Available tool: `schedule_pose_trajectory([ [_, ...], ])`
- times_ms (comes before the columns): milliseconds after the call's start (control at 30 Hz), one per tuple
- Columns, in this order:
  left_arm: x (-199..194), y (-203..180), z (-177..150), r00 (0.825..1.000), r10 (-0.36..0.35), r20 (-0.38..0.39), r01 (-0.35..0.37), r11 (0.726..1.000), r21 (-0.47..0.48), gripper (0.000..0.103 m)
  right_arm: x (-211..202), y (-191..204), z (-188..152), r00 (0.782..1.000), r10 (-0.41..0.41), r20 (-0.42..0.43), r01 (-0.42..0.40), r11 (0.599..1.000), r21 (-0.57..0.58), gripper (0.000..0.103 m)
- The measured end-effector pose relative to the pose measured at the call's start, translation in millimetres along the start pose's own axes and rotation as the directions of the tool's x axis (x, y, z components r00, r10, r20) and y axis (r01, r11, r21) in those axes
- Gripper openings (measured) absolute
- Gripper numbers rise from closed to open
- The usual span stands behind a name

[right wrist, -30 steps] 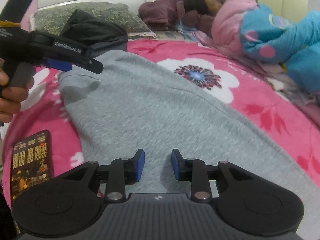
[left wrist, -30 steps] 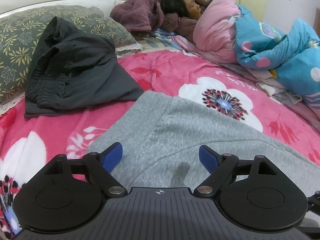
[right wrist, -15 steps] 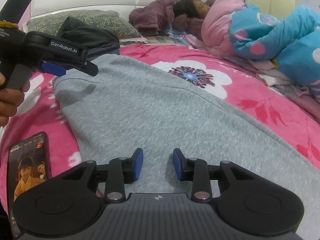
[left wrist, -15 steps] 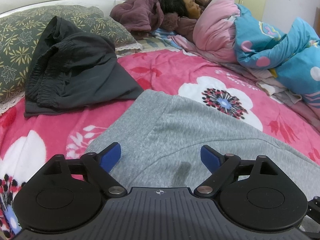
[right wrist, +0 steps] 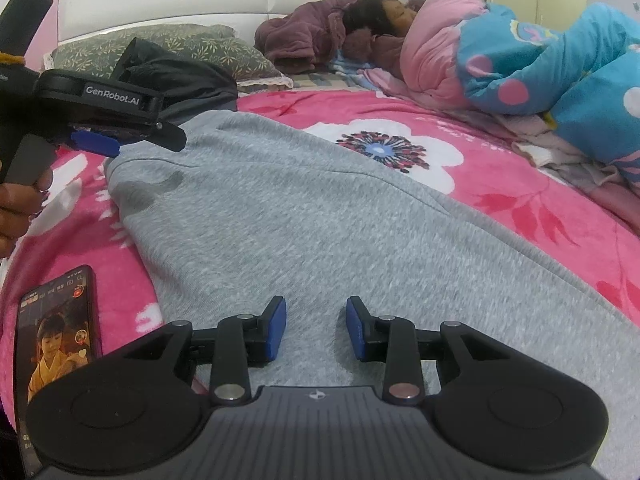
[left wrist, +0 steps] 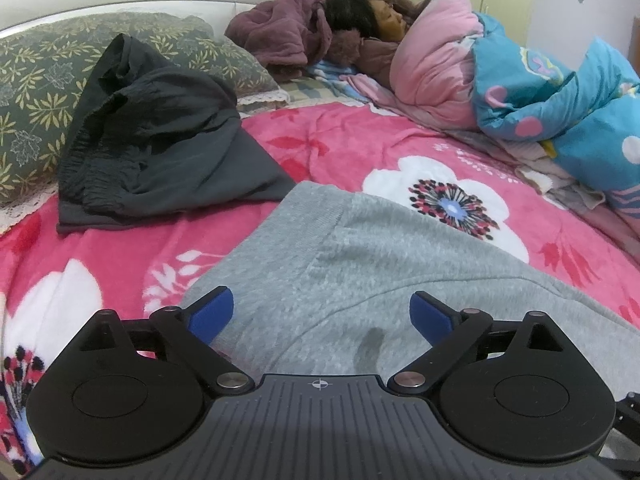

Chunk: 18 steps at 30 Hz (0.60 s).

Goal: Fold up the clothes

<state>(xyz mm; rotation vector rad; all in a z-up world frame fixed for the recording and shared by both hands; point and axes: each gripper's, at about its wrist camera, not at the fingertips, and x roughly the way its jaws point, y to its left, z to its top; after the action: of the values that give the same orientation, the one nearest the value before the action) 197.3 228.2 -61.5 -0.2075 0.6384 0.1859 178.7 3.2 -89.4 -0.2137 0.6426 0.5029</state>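
Observation:
A grey knitted garment (left wrist: 380, 280) lies spread flat on the pink flowered blanket (left wrist: 340, 148). My left gripper (left wrist: 322, 312) hovers over its ribbed corner. Its jaws are opening and stand wide, with cloth under them but none pressed by the blue pads. From the right wrist view the left gripper (right wrist: 140, 140) is side-on at the garment's (right wrist: 300, 220) far left corner, held by a hand (right wrist: 16, 208). My right gripper (right wrist: 316, 322) hangs over the near part of the cloth, jaws partly apart, gripping nothing. A dark grey garment (left wrist: 160, 160) lies crumpled behind.
A phone (right wrist: 60, 328) with a lit screen lies on the blanket left of my right gripper. A green patterned pillow (left wrist: 32, 80) rests against the headboard. A person (left wrist: 360, 20) lies at the back under pink and blue quilts (left wrist: 560, 92) along the right.
The left gripper's jaws have spread wider over the grey garment's corner. The right gripper has hardly shifted. The phone's screen shows a different picture.

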Motion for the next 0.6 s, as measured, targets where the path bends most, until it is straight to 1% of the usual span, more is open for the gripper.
schedule_pose_trajectory([
  [133, -2, 7, -1, 1.000, 0.025, -0.003, -0.025, 1.000, -0.003, 0.098, 0, -1, 0, 1.000, 0.001, 0.000, -0.001, 1.000, 0.003, 0.035],
  [300, -5, 29, -4, 1.000, 0.012, -0.005, -0.012, 0.999, -0.043, 0.098, 0, 0, 0, 1.000, 0.001, 0.000, -0.001, 1.000, 0.004, 0.035],
  [367, -8, 44, -5, 1.000, -0.025, -0.004, 0.024, 0.997, -0.079, 0.098, 0, 0, 0, 1.000, 0.002, 0.000, -0.002, 1.000, 0.004, 0.035],
  [433, -9, 60, -6, 0.997, -0.081, -0.008, 0.079, 0.989, -0.125, 0.098, 0, 0, 0, 1.000, 0.003, 0.001, -0.003, 1.000, 0.006, 0.035],
  [500, -11, 73, -7, 0.990, -0.141, -0.015, 0.136, 0.976, -0.169, 0.097, 0, 0, 0, 1.000, 0.003, 0.001, -0.003, 1.000, 0.007, 0.035],
  [600, -14, 85, -8, 0.979, -0.204, -0.006, 0.198, 0.958, -0.208, 0.095, 0, -1, 0, 1.000, 0.004, 0.002, -0.004, 1.000, 0.007, 0.035],
])
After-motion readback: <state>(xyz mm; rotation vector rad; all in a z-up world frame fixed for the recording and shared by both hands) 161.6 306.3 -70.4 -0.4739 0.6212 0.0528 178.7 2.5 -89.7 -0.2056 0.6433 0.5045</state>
